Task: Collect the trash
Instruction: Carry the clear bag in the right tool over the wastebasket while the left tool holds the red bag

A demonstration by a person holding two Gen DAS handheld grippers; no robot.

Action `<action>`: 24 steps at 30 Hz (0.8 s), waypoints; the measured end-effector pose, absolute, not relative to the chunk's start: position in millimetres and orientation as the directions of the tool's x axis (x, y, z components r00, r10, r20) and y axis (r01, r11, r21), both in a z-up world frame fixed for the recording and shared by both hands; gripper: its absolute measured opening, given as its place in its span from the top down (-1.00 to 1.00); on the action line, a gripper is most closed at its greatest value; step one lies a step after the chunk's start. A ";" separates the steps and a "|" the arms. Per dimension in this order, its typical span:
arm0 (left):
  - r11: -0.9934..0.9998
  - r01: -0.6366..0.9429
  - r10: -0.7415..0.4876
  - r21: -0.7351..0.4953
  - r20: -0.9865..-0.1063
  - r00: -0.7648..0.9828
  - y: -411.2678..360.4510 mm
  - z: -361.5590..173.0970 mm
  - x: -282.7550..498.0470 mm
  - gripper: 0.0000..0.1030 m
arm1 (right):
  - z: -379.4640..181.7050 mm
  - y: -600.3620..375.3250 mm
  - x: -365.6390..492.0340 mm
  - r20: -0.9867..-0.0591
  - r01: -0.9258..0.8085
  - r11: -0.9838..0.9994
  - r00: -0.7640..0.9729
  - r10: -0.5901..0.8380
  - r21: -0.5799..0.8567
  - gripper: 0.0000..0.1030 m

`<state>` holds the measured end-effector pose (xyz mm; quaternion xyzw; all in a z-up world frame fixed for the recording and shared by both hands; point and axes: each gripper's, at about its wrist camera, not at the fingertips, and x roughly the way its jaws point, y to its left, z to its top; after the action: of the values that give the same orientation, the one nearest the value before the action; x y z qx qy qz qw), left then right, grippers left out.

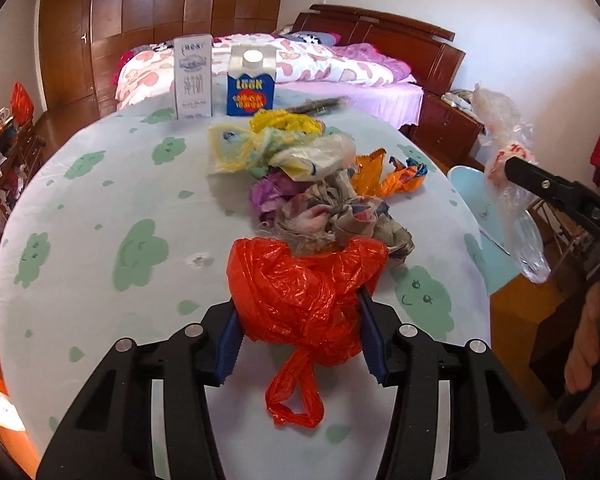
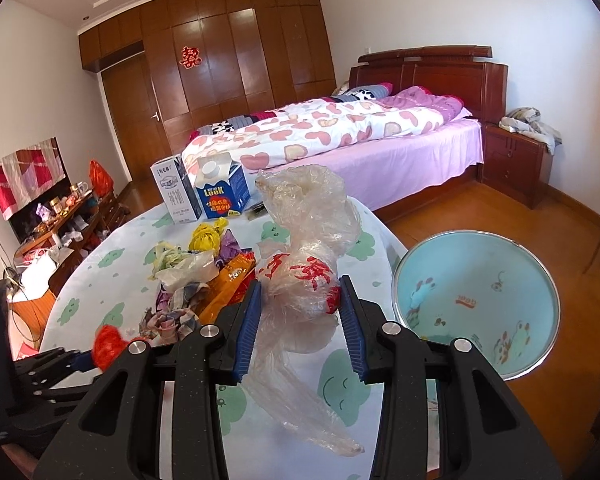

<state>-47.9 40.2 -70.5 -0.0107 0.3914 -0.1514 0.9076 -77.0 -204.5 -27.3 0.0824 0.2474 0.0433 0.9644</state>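
Observation:
My left gripper (image 1: pixel 298 312) is shut on a crumpled red plastic bag (image 1: pixel 304 292) at the near part of the round table (image 1: pixel 100 208); the bag's handle hangs down onto the cloth. My right gripper (image 2: pixel 300 312) is shut on a clear plastic bag with red print (image 2: pixel 300 276) and holds it above the table's right edge; it also shows in the left wrist view (image 1: pixel 508 168). A heap of trash lies mid-table: yellow bags (image 1: pixel 256 140), a crumpled cloth-like wad (image 1: pixel 336 212), an orange wrapper (image 1: pixel 384 172). A light blue bin (image 2: pixel 476 304) stands right of the table.
Two cartons stand at the table's far edge: a white one (image 1: pixel 193 76) and a blue one (image 1: pixel 251 84). A bed (image 2: pixel 340 136) lies beyond, with a nightstand (image 2: pixel 516 160) at its right. A cluttered low cabinet (image 2: pixel 60 224) is at the left.

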 end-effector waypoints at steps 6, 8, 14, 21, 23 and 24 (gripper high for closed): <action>0.958 0.259 -0.274 -0.122 -0.653 0.706 56.7 -46.9 -60.3 0.03 | -24.8 -199.1 -80.0 -0.462 -0.054 0.985 0.878 0.124 0.162 0.24; 0.960 0.250 -0.271 -0.123 -0.626 0.731 59.0 -37.9 -61.2 0.03 | -23.5 -198.1 -81.1 -0.458 -0.056 0.986 0.880 0.122 0.155 0.24; 0.957 0.257 -0.284 -0.131 -0.586 0.759 46.8 -19.5 -53.5 0.03 | -16.2 -202.6 -86.3 -0.433 -0.047 0.988 0.895 0.106 0.145 0.24; 0.943 0.301 -0.327 -0.141 -0.560 0.761 15.0 -6.5 -41.4 0.03 | -8.3 -224.8 -90.9 -0.405 0.011 0.990 0.913 0.049 0.144 0.24; 0.939 0.318 -0.335 -0.131 -0.554 0.762 3.0 -3.5 -38.9 0.03 | -6.9 -234.2 -91.4 -0.400 0.033 0.988 0.916 0.029 0.149 0.24; 0.938 0.323 -0.338 -0.127 -0.552 0.762 -1.2 -2.5 -38.3 0.03 | -5.9 -239.7 -90.3 -0.397 0.046 0.987 0.917 0.018 0.151 0.24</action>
<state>-38.3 -1.2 -2.5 -0.0122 0.2966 -0.1760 0.9386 -90.3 -239.7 -5.9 0.0788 0.2030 -0.0072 0.9760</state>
